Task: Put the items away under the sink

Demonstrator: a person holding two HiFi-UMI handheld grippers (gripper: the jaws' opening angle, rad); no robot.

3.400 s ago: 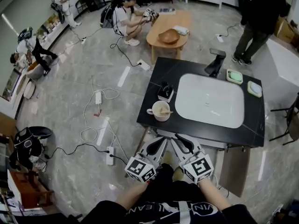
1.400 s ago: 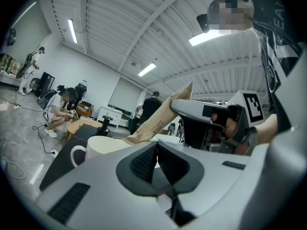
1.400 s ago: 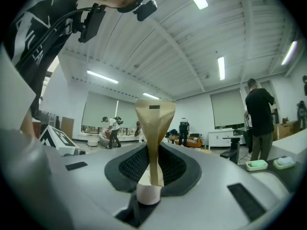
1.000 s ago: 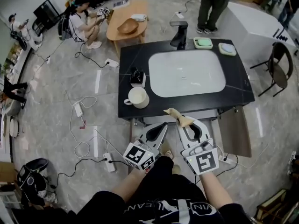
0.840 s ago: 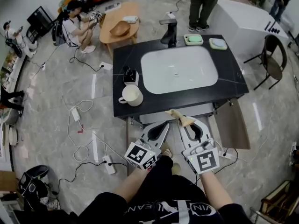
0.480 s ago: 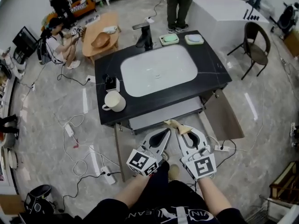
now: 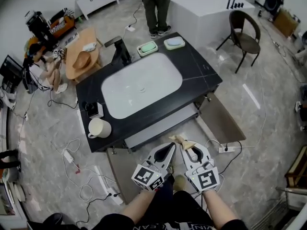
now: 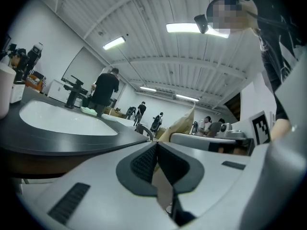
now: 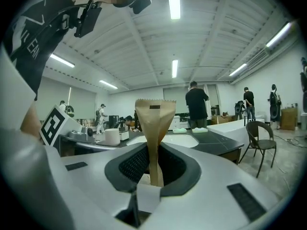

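Right gripper view is showing the right gripper (image 9: 154, 171) pinching a brown paper bag (image 9: 154, 123) upright in narrow jaws, the left gripper (image 8: 156, 164) sitting closed and empty; recommend lowering the bag squarely into the open cabinet (image 7: 158, 130) beneath the counter (image 7: 192, 87).

The right gripper (image 9: 153, 150) is clamped on a brown paper bag (image 9: 154, 119), which stands upright between the jaws with its zigzag edge on top. Behind it lies a black counter (image 9: 225, 140) with a white sink (image 9: 180, 140). A white mug (image 9: 112, 136) sits near the counter's left edge, and a chair (image 9: 261, 138) stands beyond its right edge.
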